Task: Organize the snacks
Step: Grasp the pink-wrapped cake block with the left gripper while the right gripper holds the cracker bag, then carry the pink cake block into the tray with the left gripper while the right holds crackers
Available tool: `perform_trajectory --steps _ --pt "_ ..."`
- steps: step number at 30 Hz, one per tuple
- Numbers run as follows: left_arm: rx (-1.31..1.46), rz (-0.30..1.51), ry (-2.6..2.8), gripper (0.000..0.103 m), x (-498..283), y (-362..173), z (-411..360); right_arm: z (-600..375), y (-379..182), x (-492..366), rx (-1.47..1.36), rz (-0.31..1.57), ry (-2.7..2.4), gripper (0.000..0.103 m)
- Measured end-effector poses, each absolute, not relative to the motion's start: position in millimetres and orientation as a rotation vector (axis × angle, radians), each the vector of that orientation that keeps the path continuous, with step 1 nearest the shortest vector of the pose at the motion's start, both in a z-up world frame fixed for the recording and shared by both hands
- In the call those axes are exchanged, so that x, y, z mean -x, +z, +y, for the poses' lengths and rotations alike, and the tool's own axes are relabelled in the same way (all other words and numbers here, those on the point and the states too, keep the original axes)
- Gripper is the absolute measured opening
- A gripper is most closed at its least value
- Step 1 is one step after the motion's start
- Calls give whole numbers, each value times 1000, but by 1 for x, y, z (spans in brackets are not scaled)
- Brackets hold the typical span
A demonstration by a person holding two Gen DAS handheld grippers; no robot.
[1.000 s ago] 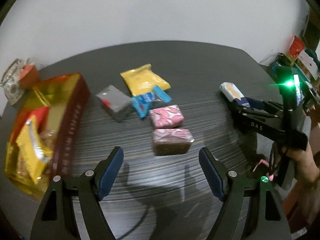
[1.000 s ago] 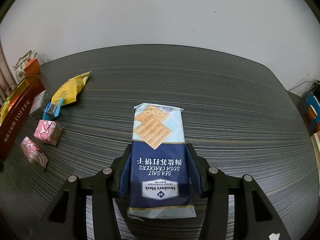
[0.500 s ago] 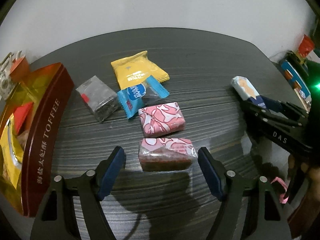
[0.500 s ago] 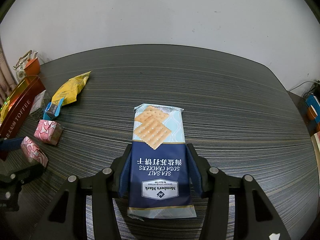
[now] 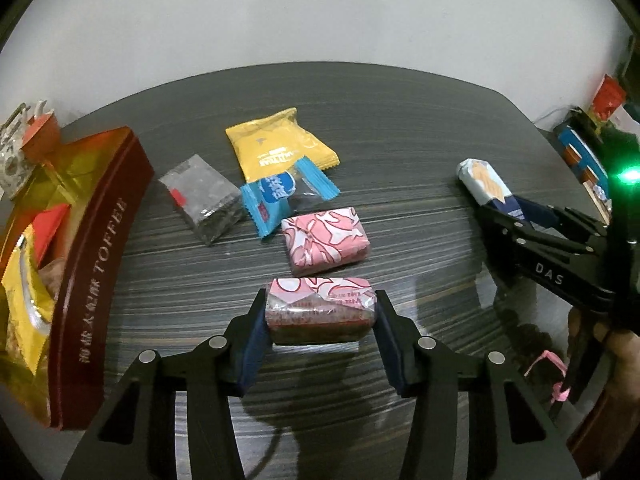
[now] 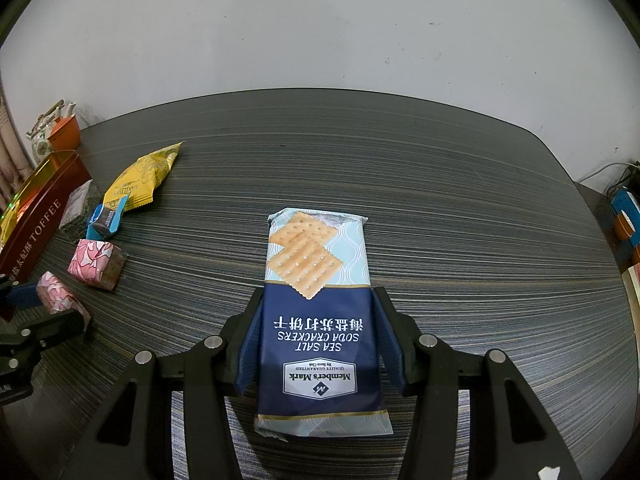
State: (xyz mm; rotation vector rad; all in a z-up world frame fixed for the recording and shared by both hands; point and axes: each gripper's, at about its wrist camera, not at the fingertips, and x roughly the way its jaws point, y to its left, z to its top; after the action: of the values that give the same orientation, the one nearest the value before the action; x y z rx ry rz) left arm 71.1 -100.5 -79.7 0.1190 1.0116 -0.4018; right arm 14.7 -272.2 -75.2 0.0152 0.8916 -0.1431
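The near pink cake sits on the dark table, clamped between the blue pads of the left gripper, whose fingers press on both of its short ends. Just beyond it, apart by a narrow strip of tabletop, lies the second pink cake (same pink and white wrapper, turned a little). Past that, a blue candy packet overlaps the lower edge of a yellow snack bag, and a clear grey packet rests just left of them. Along the left edge of the table stands the red toffee box, open, with yellow and red wrappers inside it.

Over on the right, the right gripper is closed on a cracker pack, its pads squeezing the dark blue half while the pale end with the cracker picture pokes forward over the table. Whether the pack touches the tabletop is hard to tell. Behind the box, at the far left corner, are a patterned teapot and an orange cup.
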Motion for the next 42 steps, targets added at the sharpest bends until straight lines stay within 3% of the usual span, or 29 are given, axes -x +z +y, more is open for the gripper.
perform_trajectory --steps 19,32,42 --pt "-68 863 -245 50 -74 -4 -11 -272 -76 -14 -14 892 -144 48" --pt "-12 865 -77 50 -89 -1 77 -272 -76 -14 -13 893 -145 48" --pt "33 944 2 50 -112 -28 117 -272 -76 -15 -11 894 -148 48"
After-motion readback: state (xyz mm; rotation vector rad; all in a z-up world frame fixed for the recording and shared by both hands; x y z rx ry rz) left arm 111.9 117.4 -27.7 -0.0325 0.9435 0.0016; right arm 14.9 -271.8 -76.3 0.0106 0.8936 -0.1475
